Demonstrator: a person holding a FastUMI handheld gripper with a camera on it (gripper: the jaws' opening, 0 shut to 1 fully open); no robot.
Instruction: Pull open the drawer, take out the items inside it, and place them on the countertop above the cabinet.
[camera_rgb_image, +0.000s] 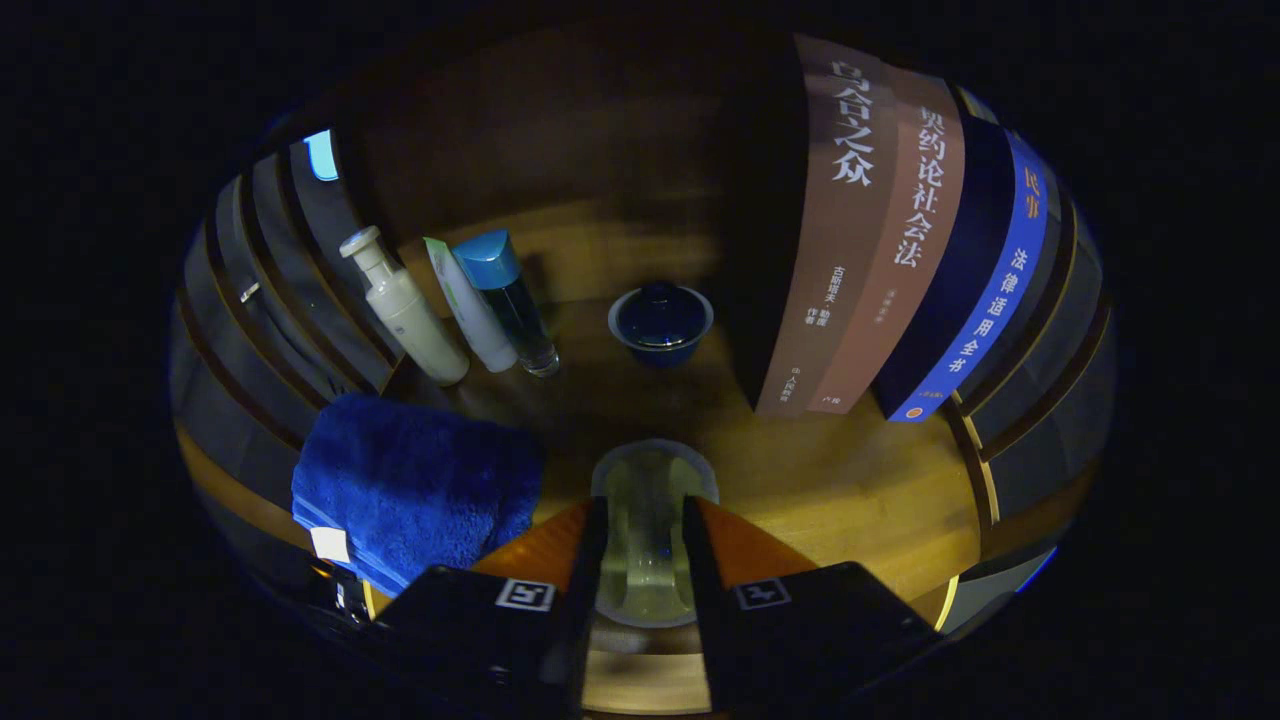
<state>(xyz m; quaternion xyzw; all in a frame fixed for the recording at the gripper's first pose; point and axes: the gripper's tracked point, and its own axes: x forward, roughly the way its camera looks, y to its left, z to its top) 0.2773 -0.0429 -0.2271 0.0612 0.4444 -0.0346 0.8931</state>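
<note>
Gripper view: books (880, 250) stand upper right on the countertop (850, 490), a blue towel (415, 485) lies lower left, three bottles (450, 310) upper left, a lidded cup (660, 322) at centre. The gripper (645, 540) grasps a clear glass (652, 530) low at centre — both fingers seem to press its sides. Set it down upright on bare wood — short of the cup, beside the towel.
</note>
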